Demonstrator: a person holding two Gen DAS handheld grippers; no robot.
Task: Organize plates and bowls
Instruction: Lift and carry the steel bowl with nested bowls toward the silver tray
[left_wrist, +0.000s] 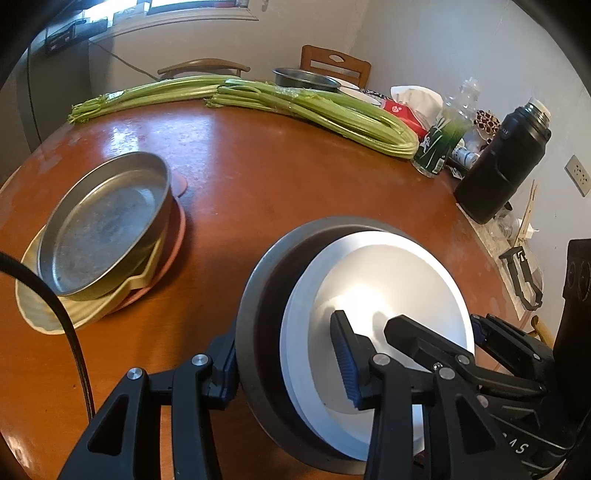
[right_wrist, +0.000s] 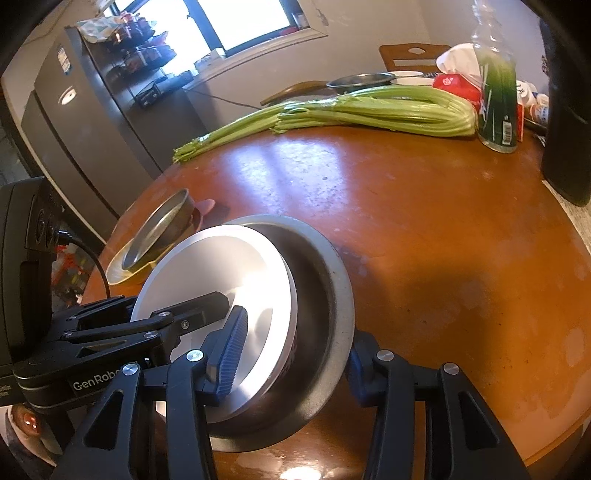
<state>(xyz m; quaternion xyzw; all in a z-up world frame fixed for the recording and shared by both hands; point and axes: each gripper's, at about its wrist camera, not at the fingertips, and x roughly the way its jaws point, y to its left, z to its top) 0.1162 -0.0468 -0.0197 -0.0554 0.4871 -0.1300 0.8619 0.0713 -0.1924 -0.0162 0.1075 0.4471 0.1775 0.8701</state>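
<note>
A white bowl (left_wrist: 391, 295) sits nested inside a grey metal bowl (left_wrist: 258, 295) at the near side of the round wooden table (left_wrist: 277, 177). My left gripper (left_wrist: 284, 365) is shut on the nested bowls' rim, one finger outside, one inside. My right gripper (right_wrist: 291, 354) is shut on the opposite rim of the same white bowl (right_wrist: 221, 266) and grey bowl (right_wrist: 332, 280). To the left stands a stack: a metal pan (left_wrist: 107, 221) on a yellow dish (left_wrist: 44, 310) and a pink plate (left_wrist: 177, 236); the stack also shows in the right wrist view (right_wrist: 159, 229).
Celery bunches (left_wrist: 258, 99) lie across the far side of the table. A metal bowl (left_wrist: 306, 77), tissue box (left_wrist: 406, 110), green bottle (left_wrist: 443, 136) and black flask (left_wrist: 506, 162) stand at the far right. Chairs (left_wrist: 336, 66) are behind. A fridge (right_wrist: 85, 122) stands left.
</note>
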